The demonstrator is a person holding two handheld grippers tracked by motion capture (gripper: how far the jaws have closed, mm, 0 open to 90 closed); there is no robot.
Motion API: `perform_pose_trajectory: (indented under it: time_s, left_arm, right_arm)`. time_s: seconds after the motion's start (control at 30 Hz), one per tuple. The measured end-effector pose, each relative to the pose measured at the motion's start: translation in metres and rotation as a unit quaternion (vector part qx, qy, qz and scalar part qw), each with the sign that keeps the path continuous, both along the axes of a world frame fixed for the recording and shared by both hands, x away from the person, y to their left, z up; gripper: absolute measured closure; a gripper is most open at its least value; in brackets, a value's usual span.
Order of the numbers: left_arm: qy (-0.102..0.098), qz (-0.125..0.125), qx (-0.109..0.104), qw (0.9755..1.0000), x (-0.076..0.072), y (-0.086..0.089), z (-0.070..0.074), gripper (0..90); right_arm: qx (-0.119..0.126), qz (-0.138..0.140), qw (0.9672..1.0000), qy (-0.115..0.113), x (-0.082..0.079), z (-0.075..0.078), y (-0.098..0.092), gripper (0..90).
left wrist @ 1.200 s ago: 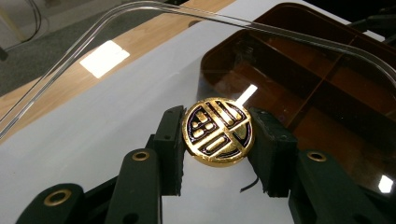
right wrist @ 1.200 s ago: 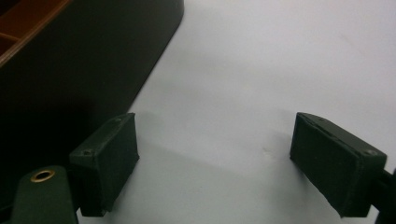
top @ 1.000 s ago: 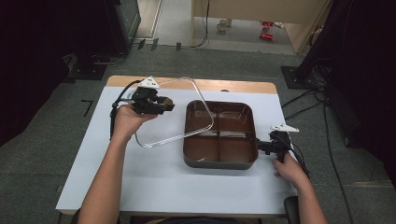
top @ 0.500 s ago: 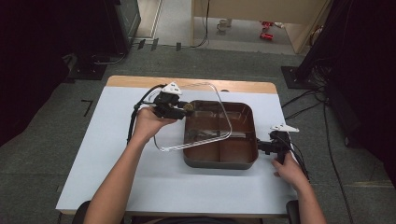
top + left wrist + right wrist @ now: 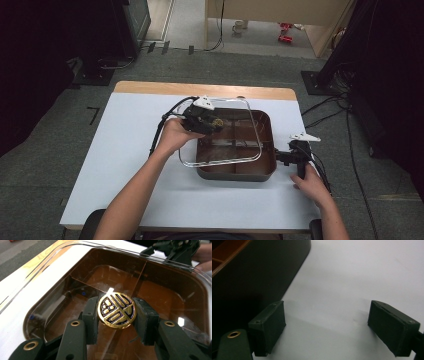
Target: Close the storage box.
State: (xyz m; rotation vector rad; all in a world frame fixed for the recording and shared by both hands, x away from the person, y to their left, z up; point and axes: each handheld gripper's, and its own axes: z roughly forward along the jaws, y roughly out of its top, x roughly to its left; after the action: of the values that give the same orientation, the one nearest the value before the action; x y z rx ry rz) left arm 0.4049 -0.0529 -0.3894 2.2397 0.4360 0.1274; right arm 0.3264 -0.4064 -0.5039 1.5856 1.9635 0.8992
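Jaws of left gripper (image 5: pixel 117 315): pressed onto a round gold-and-black knob (image 5: pixel 116 310), 1 pad on each side of it. Knob fixed to a clear lid (image 5: pixel 221 131) with rounded corners; held by the knob, tilted, above the left part of the tray. Left gripper (image 5: pixel 209 121) seen from the high view over the tray's left rear area, gripped by the left hand (image 5: pixel 174 136).

Jaws of right gripper (image 5: pixel 334 327): spread wide, nothing between them, bare white surface under the gap. Left-hand pad in the right gripper view just beside the tray's dark outer wall (image 5: pixel 259 272); contact cannot be told. Right gripper (image 5: pixel 289 156) at the tray's right edge in the high view, low over the table, held by the right hand (image 5: pixel 311 184).

Tray (image 5: pixel 266 172): dark outside, brown inside, split into compartments by dividers, compartments bare. Standing on the right half of the table.

Table (image 5: pixel 120 145): white top, wooden strip along the far edge.

Cables: 1 black cable (image 5: pixel 161 131) looping from the left gripper over the table.
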Motion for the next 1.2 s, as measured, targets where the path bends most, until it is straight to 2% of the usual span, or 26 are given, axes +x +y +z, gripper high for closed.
perform_pose_trajectory:
  time_s: [0.3, 0.5, 0.6, 0.7, 0.83, 0.97, 1.13, 1.2]
  left_arm:
    - [-0.008, -0.042, 0.022, 0.9988, -0.004, -0.028, -0.013, 59.4]
    - [-0.009, -0.056, 0.033, 0.9978, -0.004, -0.04, -0.021, 59.4]
    - [0.001, -0.056, 0.037, 0.9978, -0.001, -0.043, -0.027, 59.4]
    - [0.004, -0.058, 0.027, 0.9979, 0.0, -0.045, -0.029, 59.4]
    - [-0.003, -0.061, 0.032, 0.9976, 0.0, -0.05, -0.032, 59.3]
    - [-0.002, -0.061, 0.026, 0.9978, 0.0, -0.057, -0.033, 59.3]
    - [0.017, -0.05, 0.015, 0.9985, 0.001, -0.06, -0.036, 59.1]
    - [0.015, -0.049, 0.015, 0.9986, 0.001, -0.06, -0.036, 59.1]
  right_arm:
    - [0.0, 0.0, 1.0, 0.0, 0.0, 0.0, 0.0, 14.2]
    - [-0.001, 0.001, 1.0, 0.0, 0.0, 0.0, 0.0, 14.3]
    - [-0.001, 0.001, 1.0, 0.0, 0.0, 0.0, 0.0, 14.3]
    - [-0.001, 0.001, 1.0, 0.0, 0.0, 0.0, 0.0, 14.3]
    - [-0.001, 0.001, 1.0, 0.0, 0.0, 0.0, 0.0, 14.4]
    - [-0.002, 0.0, 1.0, 0.0, 0.0, 0.0, 0.0, 14.4]
    - [-0.003, 0.0, 1.0, -0.001, 0.0, 0.0, 0.0, 14.7]
    - [-0.003, 0.0, 1.0, -0.001, 0.0, 0.0, 0.0, 14.6]
